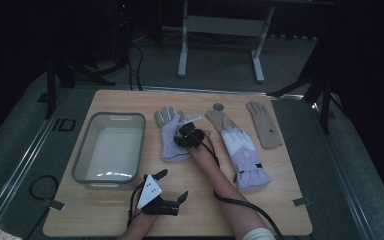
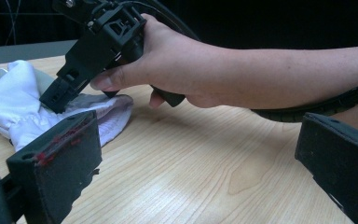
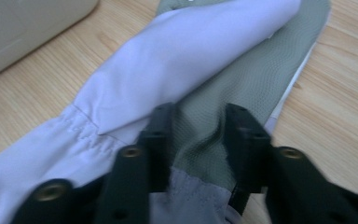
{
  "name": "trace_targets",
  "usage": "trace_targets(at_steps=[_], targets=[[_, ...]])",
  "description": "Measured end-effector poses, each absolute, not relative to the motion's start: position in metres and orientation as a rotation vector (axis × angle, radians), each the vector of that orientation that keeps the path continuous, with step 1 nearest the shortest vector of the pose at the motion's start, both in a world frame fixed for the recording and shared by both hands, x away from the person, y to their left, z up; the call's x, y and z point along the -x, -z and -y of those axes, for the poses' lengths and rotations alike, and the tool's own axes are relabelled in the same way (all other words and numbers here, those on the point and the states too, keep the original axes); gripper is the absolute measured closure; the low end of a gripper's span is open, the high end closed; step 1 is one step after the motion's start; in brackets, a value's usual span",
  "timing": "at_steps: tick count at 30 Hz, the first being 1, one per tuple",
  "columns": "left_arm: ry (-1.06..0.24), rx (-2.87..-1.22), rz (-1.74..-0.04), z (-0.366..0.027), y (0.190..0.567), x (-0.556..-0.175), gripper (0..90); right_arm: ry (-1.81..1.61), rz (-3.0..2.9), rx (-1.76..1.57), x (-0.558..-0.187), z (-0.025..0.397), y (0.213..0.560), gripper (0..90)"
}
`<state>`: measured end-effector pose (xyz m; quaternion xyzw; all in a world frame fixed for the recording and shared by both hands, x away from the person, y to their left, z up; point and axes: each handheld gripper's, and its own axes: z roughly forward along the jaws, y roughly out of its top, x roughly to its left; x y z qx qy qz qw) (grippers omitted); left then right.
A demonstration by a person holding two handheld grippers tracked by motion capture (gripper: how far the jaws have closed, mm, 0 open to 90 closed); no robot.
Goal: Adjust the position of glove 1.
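Observation:
A lavender glove with a grey mesh palm (image 1: 169, 142) lies on the wooden board beside the bin. My right gripper (image 1: 186, 134) is pressed down on its cuff end. In the right gripper view the two jaws (image 3: 200, 116) stand close together with a puckered fold of the grey mesh (image 3: 242, 79) pinched between them. The left gripper view shows the same glove (image 2: 14, 107) under the right gripper (image 2: 58, 95) and the hand that holds it. My left gripper (image 1: 172, 185) rests near the board's front edge, open, with bare wood between its jaws (image 2: 196, 149).
A clear plastic bin (image 1: 87, 150) stands at the left of the board. A second lavender glove (image 1: 240, 150) and a beige glove (image 1: 264, 124) lie to the right. A small round grey disc (image 1: 218, 106) sits near the far edge.

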<state>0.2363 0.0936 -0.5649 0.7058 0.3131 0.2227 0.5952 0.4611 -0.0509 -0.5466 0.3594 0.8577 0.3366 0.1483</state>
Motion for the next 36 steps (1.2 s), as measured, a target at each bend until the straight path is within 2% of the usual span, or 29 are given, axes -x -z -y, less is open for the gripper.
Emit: trace_targets(at_steps=[1, 2, 3, 8, 15, 23, 28, 36], targets=[[-0.517, -1.639, -0.727, -0.094, 0.565, -0.236, 0.2, -0.972, -2.464, -1.043, -0.461, 0.051, 0.547, 72.1], [-0.517, -1.639, -0.728, -0.094, 0.565, -0.236, 0.1, -0.98, -2.459, -1.071, -0.461, 0.05, 0.546, 83.7], [-0.516, -1.638, -0.729, -0.094, 0.565, -0.236, 0.2, -0.986, -2.453, -1.094, -0.46, 0.05, 0.545, 87.9], [-0.514, -1.634, -0.731, -0.094, 0.565, -0.237, 0.2, -1.049, -2.44, -1.124, -0.455, 0.051, 0.537, 89.3], [-0.514, -1.634, -0.73, -0.094, 0.565, -0.237, 0.2, -1.23, -2.315, -1.182, -0.435, 0.071, 0.508, 89.5], [-0.52, -1.639, -0.725, -0.093, 0.565, -0.237, 0.1, -1.346, -2.156, -1.306, -0.391, 0.125, 0.475, 89.4], [-0.52, -1.632, -0.732, -0.093, 0.565, -0.237, 0.2, -1.367, -2.133, -1.334, -0.369, 0.149, 0.473, 89.4], [-0.527, -1.636, -0.733, -0.093, 0.565, -0.237, 0.1, -1.386, -2.113, -1.459, -0.338, 0.18, 0.494, 89.3]])
